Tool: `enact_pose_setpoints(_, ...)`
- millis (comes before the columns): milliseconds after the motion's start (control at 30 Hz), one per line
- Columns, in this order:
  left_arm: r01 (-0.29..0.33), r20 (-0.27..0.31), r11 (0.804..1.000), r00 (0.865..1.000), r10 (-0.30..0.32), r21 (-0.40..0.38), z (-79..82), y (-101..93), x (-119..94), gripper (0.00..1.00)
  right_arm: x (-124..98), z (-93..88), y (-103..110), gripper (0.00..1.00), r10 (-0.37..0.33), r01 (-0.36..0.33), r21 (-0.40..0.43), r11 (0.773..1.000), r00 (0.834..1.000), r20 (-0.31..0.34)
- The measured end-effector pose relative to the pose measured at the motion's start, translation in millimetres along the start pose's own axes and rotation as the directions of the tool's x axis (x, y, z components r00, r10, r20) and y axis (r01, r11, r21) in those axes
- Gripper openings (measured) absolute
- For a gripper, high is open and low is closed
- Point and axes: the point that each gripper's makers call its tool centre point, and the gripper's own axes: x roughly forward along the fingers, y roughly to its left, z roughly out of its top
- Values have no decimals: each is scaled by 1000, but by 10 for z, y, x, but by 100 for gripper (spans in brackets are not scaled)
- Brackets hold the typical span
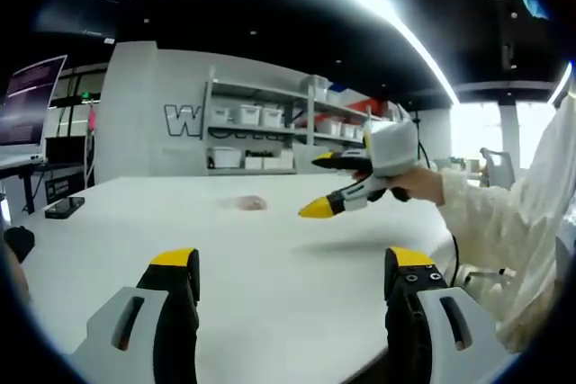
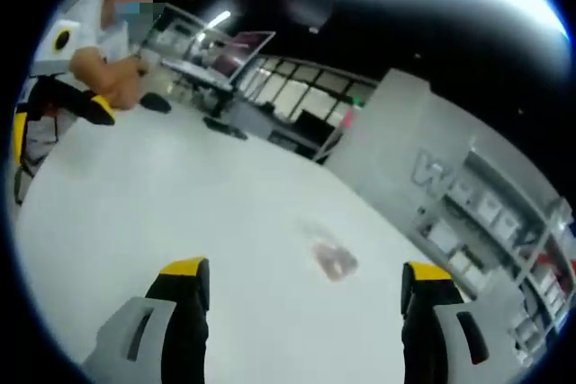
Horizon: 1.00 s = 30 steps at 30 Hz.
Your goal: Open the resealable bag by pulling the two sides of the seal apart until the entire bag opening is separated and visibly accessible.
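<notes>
Wide apart and empty, the jaws of the left gripper (image 1: 292,267) and right gripper (image 2: 306,281) hang over a round white table (image 1: 270,258) where the bag (image 2: 335,260) lies flat mid-surface, well ahead of both, with shelves (image 1: 270,128) of white bins along the grey wall behind.

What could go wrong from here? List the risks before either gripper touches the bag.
1. The bag lies flat and small on the smooth white table; it may slide rather than lift.
2. The left gripper and right gripper are open and away from it, so one may grab the body, not the seal.
3. The seal is too blurred to locate.
</notes>
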Motion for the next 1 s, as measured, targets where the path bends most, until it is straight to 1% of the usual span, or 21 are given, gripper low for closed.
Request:
enact_pose_setpoints(333, -2, 4, 1000, 1000, 2, -2, 11, -1, -5, 83, 144, 59, 37, 88, 10, -11, 53, 999, 1000, 17)
enact_pose_setpoints(433, -2, 3, 1000, 1000, 2, -1, 9, 3, -9, 83, 175, 55, 17, 87, 3, -6, 110, 994, 1000, 29)
enact_pose_setpoints(533, -6, 3, 1000, 1000, 6, -1, 6, 16, -15, 83, 203, 36, 17, 87, 4, -8, 143, 990, 1000, 29)
enact_pose_setpoints(633, -5, 3, 1000, 1000, 5, -3, 2, 16, -15, 83, 237, 8, 2, 87, 1, -5, 166, 986, 1000, 26)
enact_pose_setpoints(767, -1, 2, 1000, 1000, 1, -3, 4, 3, -6, 83, 277, -7, 7, 87, 4, -11, 216, 976, 999, 33)
enact_pose_setpoints(867, 1, 2, 1000, 1000, -1, -3, 3, -4, -2, 83, 307, -17, 12, 87, 2, -9, 226, 974, 1000, 31)
enact_pose_setpoints(1000, 0, -1, 1000, 1000, 0, -3, -4, -3, -4, 82, 350, -52, -19, 84, -11, 3, 264, 965, 999, 30)
